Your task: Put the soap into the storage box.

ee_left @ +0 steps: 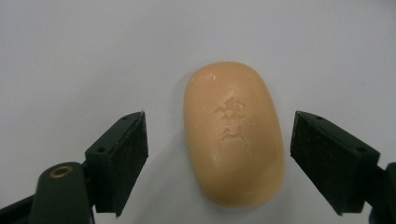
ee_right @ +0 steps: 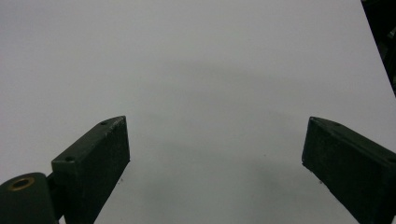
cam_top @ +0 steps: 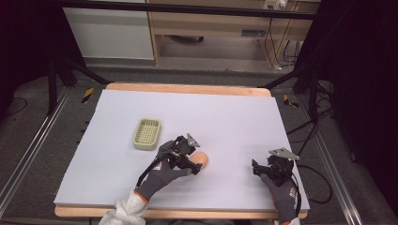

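A peach-coloured oval bar of soap [ee_left: 235, 135] with a stamped mark lies flat on the white table sheet. My left gripper [ee_left: 218, 154] is open, one jaw on either side of the soap with a gap to each. From above, the soap [cam_top: 202, 159] peeks out just right of the left gripper [cam_top: 191, 161]. A pale green slotted soap dish [cam_top: 147, 133] sits to the upper left of that hand. My right gripper [ee_right: 215, 163] is open over bare sheet, and in the high view the right gripper [cam_top: 263, 168] is near the table's right front.
The white sheet [cam_top: 225, 117] covers a wooden table; its front edge runs just below both gloved hands. Cables and dark stands lie on the floor to the right of the table.
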The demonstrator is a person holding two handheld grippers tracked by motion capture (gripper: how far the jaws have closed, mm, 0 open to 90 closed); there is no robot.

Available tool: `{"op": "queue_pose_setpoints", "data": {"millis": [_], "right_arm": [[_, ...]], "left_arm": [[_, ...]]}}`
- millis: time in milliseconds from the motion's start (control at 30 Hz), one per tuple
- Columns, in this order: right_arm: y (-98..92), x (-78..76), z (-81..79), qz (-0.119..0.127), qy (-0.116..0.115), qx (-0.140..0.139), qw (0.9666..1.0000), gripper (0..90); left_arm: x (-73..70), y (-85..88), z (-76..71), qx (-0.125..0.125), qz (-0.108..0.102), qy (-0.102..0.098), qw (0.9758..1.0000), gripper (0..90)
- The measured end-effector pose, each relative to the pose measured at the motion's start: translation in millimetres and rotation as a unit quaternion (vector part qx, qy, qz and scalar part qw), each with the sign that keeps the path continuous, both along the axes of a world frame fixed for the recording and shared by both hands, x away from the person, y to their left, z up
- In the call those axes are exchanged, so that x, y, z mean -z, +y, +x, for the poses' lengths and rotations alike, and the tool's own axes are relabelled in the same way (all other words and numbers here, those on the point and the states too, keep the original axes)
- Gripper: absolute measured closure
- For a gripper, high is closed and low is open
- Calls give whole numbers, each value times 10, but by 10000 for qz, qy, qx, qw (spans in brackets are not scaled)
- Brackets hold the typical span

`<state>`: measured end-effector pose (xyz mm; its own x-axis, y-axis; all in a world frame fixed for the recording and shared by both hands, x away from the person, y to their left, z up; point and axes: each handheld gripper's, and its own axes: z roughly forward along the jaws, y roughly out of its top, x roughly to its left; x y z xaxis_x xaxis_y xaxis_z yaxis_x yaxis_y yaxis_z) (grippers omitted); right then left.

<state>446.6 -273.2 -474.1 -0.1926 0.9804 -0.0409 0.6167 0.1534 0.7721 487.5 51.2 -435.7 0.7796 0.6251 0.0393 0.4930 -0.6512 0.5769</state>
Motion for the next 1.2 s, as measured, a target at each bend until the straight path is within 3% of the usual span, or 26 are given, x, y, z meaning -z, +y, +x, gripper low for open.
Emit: {"op": "queue_pose_setpoints", "data": {"millis": [533, 733, 1200], "right_arm": [[6, 0, -1, 10, 34, 5, 10000, 81], [6, 1, 0, 3, 44, 0, 10000, 81], [7, 4, 4, -9, 46, 9, 10000, 81]], "left_arm": [[101, -155, 70, 73, 165, 208, 9996, 184], [162, -175, 115, 101, 348, 337, 9988, 197], [229, -218, 129, 54, 376, 512, 9980, 273]]}}
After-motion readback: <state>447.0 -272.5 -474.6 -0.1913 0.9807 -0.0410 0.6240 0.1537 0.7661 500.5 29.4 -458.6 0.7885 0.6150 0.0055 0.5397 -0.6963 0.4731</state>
